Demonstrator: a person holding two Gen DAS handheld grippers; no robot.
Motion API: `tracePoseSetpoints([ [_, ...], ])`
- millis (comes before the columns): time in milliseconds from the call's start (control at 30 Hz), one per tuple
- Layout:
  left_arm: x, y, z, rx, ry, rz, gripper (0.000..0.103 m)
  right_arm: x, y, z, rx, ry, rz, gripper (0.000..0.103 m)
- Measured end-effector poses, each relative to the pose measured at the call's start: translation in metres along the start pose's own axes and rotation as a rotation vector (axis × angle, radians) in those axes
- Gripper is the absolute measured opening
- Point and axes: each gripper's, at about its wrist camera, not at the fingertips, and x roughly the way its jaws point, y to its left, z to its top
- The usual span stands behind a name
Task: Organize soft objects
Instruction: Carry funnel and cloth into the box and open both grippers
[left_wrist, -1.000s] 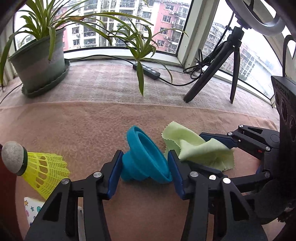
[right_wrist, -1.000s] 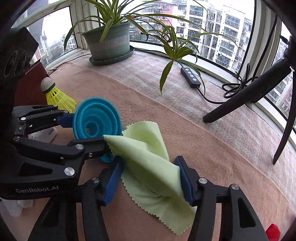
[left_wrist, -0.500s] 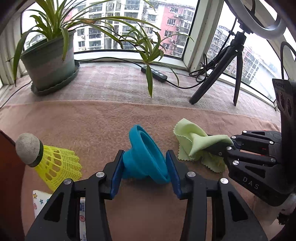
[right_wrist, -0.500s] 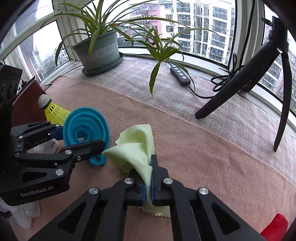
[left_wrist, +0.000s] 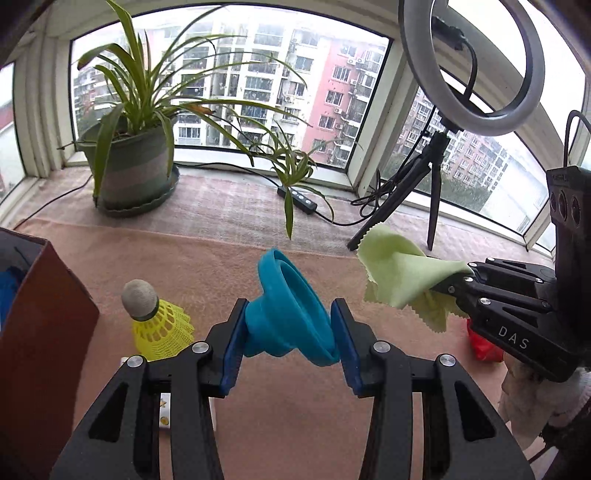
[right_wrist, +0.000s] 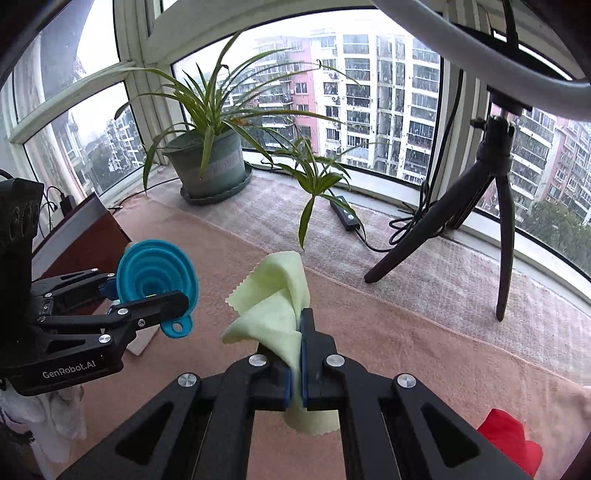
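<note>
My left gripper (left_wrist: 288, 332) is shut on a blue collapsible silicone funnel (left_wrist: 286, 314) and holds it above the pink cloth-covered ledge (left_wrist: 295, 417). It also shows in the right wrist view (right_wrist: 157, 275) at the left. My right gripper (right_wrist: 297, 354) is shut on a light green cleaning cloth (right_wrist: 277, 306), lifted off the ledge. In the left wrist view the green cloth (left_wrist: 400, 271) hangs from the right gripper at the right.
A yellow shuttlecock (left_wrist: 155, 317) lies left of the funnel beside a dark red box (left_wrist: 40, 332). A red item (right_wrist: 508, 437) lies at the right. A potted plant (left_wrist: 133, 177), a ring-light tripod (right_wrist: 476, 199) and a cable remote (left_wrist: 301, 197) stand by the window.
My right gripper closed on the green cloth and lifted it off the ledge. My left gripper raised the funnel. Both views now sit higher above the ledge.
</note>
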Motion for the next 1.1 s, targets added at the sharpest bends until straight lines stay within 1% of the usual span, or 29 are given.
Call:
tracePoseSetpoints([
  [133, -0.038, 0.011, 0.001, -0.033, -0.037, -0.006, 0.044, -0.02, 0.023, 0.015, -0.038, -0.046, 0.035, 0.003],
  [200, -0.058, 0.019, -0.001, -0.045, -0.054, 0.008, 0.044, -0.026, 0.04, 0.023, -0.066, -0.065, 0.059, 0.003],
  [367, -0.106, 0.05, -0.009, -0.112, -0.082, 0.06, 0.044, -0.034, 0.085, 0.041, -0.138, -0.093, 0.132, 0.003],
  [600, -0.159, 0.102, -0.03, -0.207, -0.126, 0.168, 0.044, -0.035, 0.151, 0.061, -0.236, -0.106, 0.222, 0.003],
  [733, -0.182, 0.125, -0.042, -0.249, -0.143, 0.224, 0.044, -0.03, 0.188, 0.07, -0.291, -0.105, 0.261, 0.003],
  [900, -0.196, 0.143, -0.053, -0.289, -0.147, 0.267, 0.044, -0.02, 0.231, 0.078, -0.353, -0.088, 0.301, 0.003],
  [1000, -0.201, 0.154, -0.06, -0.313, -0.141, 0.281, 0.044, -0.009, 0.252, 0.082, -0.374, -0.064, 0.323, 0.003],
  [1100, -0.2, 0.165, -0.067, -0.335, -0.122, 0.293, 0.044, 0.008, 0.27, 0.087, -0.37, -0.016, 0.35, 0.003],
])
